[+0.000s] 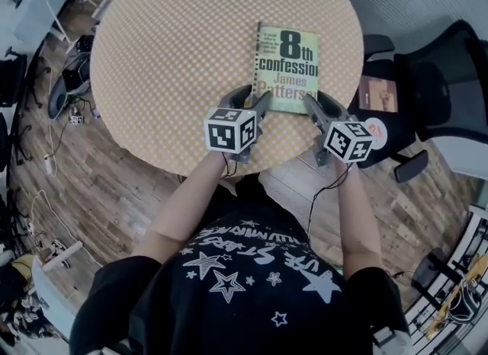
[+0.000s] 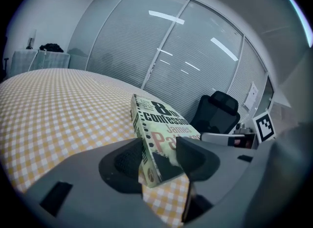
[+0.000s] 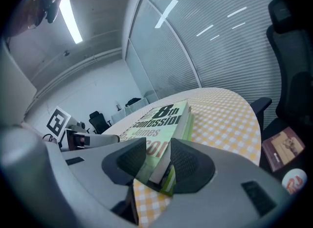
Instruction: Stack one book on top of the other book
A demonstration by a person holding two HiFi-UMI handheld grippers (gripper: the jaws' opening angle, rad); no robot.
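Note:
A pale green paperback titled "8th confession" [image 1: 288, 68] lies on the round yellow-checked table [image 1: 168, 56], near its front edge. In the right gripper view a second, green-edged book [image 3: 168, 180] shows under the paperback [image 3: 164, 119]. My left gripper [image 1: 259, 106] is at the paperback's near left corner. In the left gripper view that gripper [image 2: 159, 161] has one pad against the spine and one on the cover of the paperback [image 2: 159, 124]. My right gripper [image 1: 311, 106] is at the near right corner, and in its own view that gripper [image 3: 159, 161] pinches both books.
A black office chair [image 1: 435, 87] stands to the right of the table, with a small brown book [image 1: 379, 93] on a seat beside it. A red and white round object [image 1: 375, 129] lies near my right gripper. Cables and gear litter the wooden floor at left.

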